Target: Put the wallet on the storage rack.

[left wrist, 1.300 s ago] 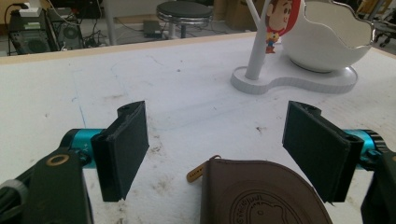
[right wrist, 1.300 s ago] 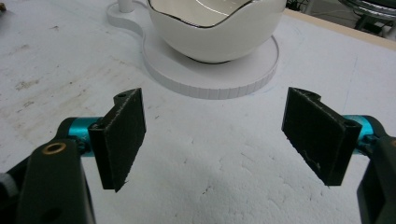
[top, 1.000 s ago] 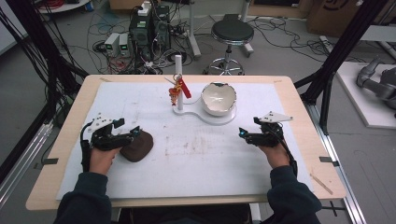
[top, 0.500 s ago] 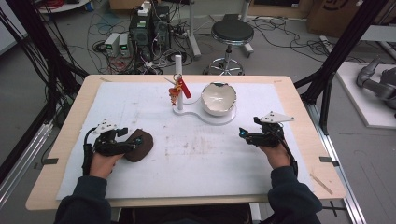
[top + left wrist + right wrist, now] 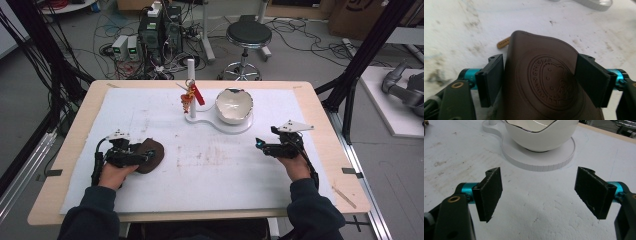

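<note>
**Left tongs closing on the brown leather pouch**

Grasp step in hand, by the look of it. Brown leather pouch point(image 5: 544, 85) lying flat on the white-covered counter point(image 5: 225, 170), at its left front part, between the jaws of the left tongs point(image 5: 149, 157). Both jaws right at the pouch's edges, seemingly touching; a firm clamp not yet certain. Embossed round stamp facing up, small tan tab point(image 5: 503, 42) poking out behind. Next move, probably: squeeze fully, then lift straight without letting the soft leather slip. Right tongs point(image 5: 539, 195) spread wide, holding nothing, just above the counter, aimed at the white bowl point(image 5: 541, 133) on its round stand point(image 5: 536, 157).
</note>
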### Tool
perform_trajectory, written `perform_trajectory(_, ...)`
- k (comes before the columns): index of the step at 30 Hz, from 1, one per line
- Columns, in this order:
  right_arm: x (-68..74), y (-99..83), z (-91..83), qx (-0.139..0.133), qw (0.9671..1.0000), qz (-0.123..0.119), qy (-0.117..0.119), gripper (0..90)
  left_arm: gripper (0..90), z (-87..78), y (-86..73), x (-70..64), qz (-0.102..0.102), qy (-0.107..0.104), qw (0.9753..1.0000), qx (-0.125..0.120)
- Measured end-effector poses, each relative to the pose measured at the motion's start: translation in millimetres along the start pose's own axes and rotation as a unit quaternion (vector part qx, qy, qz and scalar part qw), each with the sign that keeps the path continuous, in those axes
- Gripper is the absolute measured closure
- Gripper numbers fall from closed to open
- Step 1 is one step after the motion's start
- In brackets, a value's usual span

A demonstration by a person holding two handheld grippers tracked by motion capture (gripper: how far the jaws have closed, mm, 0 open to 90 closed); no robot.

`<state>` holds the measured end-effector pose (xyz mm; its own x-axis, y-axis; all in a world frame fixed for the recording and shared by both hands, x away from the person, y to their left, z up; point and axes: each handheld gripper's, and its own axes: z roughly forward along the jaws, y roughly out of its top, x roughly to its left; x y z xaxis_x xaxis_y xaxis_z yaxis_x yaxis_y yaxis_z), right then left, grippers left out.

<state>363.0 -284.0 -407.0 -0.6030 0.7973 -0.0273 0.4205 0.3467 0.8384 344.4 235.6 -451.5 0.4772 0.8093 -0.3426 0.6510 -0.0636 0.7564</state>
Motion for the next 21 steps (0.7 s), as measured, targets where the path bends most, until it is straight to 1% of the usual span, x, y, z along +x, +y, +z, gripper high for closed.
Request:
perform_trajectory(1, 0.4, 0.0, 0.4, -0.001, 1.0000, 0.000, 0.000, 22.9, 25.4, 0.3, -0.1, 1.9, -0.008, -0.006, 0.9999, 0.002)
perform_trajectory(2, 0.4, 0.0, 0.7, -0.001, 1.0000, -0.003, 0.002, 23.0, 25.7, 0.2, 0.1, 2.6, -0.010, -0.010, 0.9999, 0.002)
perform_trajectory(4, 1.5, 0.0, 0.4, 0.002, 1.0000, -0.005, 0.003, 23.3, 27.0, 0.0, 0.7, 1.8, -0.004, -0.007, 1.0000, 0.006)
perform_trajectory(5, 2.2, 0.2, 0.2, 0.001, 1.0000, -0.005, 0.003, 23.3, 27.6, -0.1, 1.2, 0.9, 0.001, -0.007, 1.0000, 0.006)
perform_trajectory(7, 2.6, 0.3, -0.4, 0.001, 1.0000, -0.007, 0.003, 23.5, 29.2, -0.5, 2.4, -1.9, 0.020, -0.002, 0.9998, 0.005)
perform_trajectory(8, 2.7, 0.2, -0.6, 0.001, 1.0000, -0.007, 0.004, 23.6, 30.0, -0.8, 3.5, -5.3, 0.038, 0.004, 0.9993, 0.003)
perform_trajectory(9, 3.1, 0.3, -0.6, 0.002, 1.0000, -0.004, 0.004, 23.6, 30.8, -1.4, 4.5, -8.5, 0.054, 0.009, 0.9985, -0.002)
perform_trajectory(12, 3.8, 0.4, 0.1, 0.002, 1.0000, -0.007, 0.007, 23.7, 40.8, -3.7, 8.7, -18.8, 0.096, 0.013, 0.9950, -0.024)
perform_trajectory(14, 4.8, 0.5, 0.9, 0.004, 0.9999, -0.009, 0.010, 23.7, 45.9, -3.5, 10.7, -26.0, 0.116, 0.011, 0.9926, -0.035)
perform_trajectory(18, 7.5, 0.9, 2.8, 0.007, 0.9998, -0.014, 0.014, 23.7, 52.1, -2.1, 13.3, -38.7, 0.147, 0.012, 0.9875, -0.054)
perform_trajectory(19, 8.1, 1.1, 3.4, 0.008, 0.9997, -0.018, 0.016, 23.7, 54.6, -2.2, 13.8, -40.6, 0.153, 0.012, 0.9865, -0.057)
perform_trajectory(20, 8.8, 1.4, 3.8, 0.007, 0.9997, -0.016, 0.016, 23.7, 56.0, -2.4, 14.3, -43.0, 0.159, 0.012, 0.9853, -0.062)
perform_trajectory(21, 8.8, 1.4, 3.8, 0.007, 0.9997, -0.016, 0.016, 23.7, 56.0, -3.1, 14.9, -44.7, 0.165, 0.011, 0.9841, -0.066)
